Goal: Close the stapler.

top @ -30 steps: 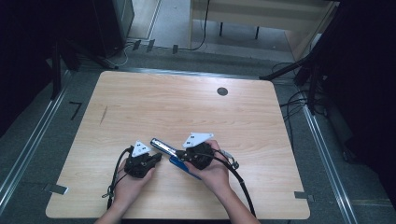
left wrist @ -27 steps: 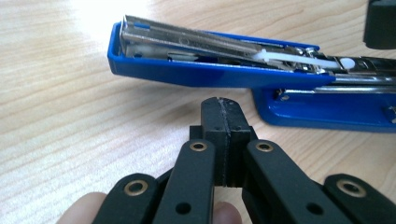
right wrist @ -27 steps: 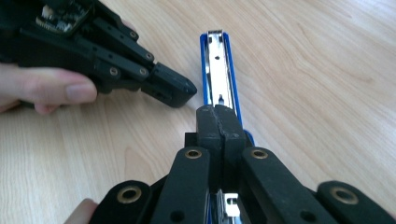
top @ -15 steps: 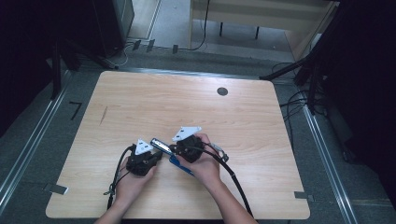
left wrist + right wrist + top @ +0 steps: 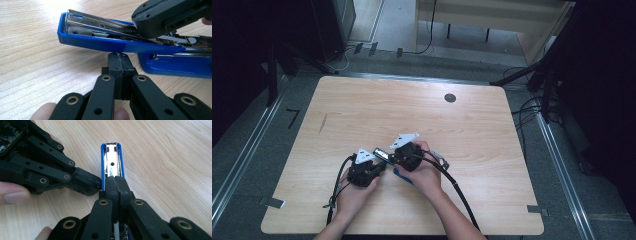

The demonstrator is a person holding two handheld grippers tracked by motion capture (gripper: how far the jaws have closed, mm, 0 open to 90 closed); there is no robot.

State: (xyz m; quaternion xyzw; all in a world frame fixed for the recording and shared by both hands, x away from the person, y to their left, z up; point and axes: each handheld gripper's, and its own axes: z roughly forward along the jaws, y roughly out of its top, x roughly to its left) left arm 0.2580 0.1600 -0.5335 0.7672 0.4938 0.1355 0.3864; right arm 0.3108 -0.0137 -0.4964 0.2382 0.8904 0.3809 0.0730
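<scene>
A blue stapler (image 5: 100, 43) lies on the wooden table (image 5: 362, 105), swung open, with its silver magazine (image 5: 112, 157) raised over the blue base (image 5: 180, 66). My left gripper (image 5: 119, 56) is shut with nothing between its jaws, and its tip touches the blue side of the raised arm. My right gripper (image 5: 115, 180) is also shut and empty, and it rests on top of the silver magazine. From above, the stapler (image 5: 382, 154) sits between the left gripper (image 5: 379, 165) and the right gripper (image 5: 393, 156), near the table's front middle. The two tips nearly meet.
A dark round grommet (image 5: 450, 98) sits in the tabletop at the back right. Black cables (image 5: 457, 195) trail from both grippers toward the front edge. Beyond the table are a dark cabinet (image 5: 332, 25), desk legs and floor cables.
My right gripper has moved left along the stapler toward the left gripper and now covers more of the silver magazine. The left gripper has stayed put.
</scene>
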